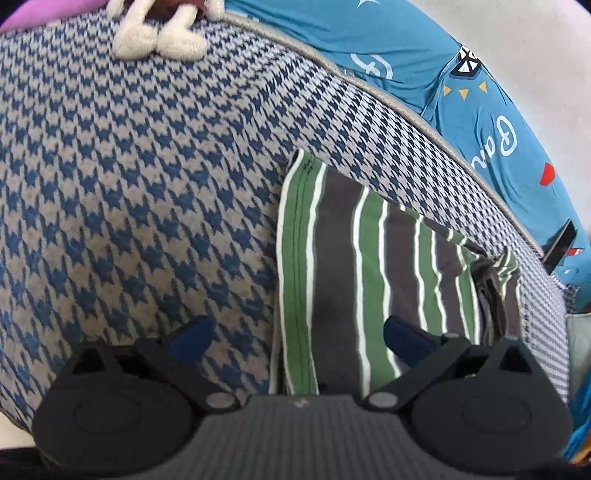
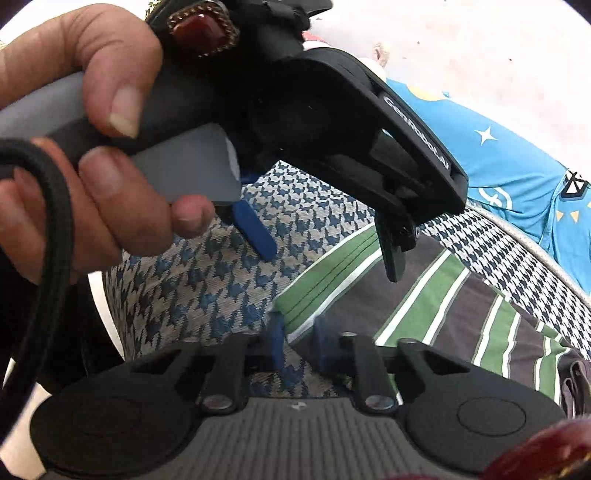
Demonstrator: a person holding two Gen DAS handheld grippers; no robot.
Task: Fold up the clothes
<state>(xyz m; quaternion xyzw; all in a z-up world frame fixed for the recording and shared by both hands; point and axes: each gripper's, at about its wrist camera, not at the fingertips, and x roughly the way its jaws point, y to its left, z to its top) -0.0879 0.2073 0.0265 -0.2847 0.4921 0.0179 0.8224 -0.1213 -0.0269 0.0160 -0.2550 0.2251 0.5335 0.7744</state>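
Note:
A folded garment (image 1: 369, 266) with green, grey and white stripes lies on a blue-and-grey houndstooth cover (image 1: 129, 184). My left gripper (image 1: 299, 332) hangs open just above the garment's left edge, one blue pad over the cover and the other over the stripes. The right wrist view shows that same left gripper (image 2: 328, 251) from the side, held in a person's hand (image 2: 92, 147), with nothing between its spread fingers. My right gripper (image 2: 300, 341) sits low at the striped garment's (image 2: 443, 314) near corner, its blue pads (image 2: 275, 343) nearly together with the cloth's corner between them.
A teal printed sheet (image 1: 406, 44) lies beyond the cover's piped edge (image 1: 369, 88). A white plush toy (image 1: 159, 37) rests at the cover's far end beside something pink (image 1: 44, 14). A black cord (image 2: 48, 240) loops over the hand. The hand wears a ring with a red stone (image 2: 203, 29).

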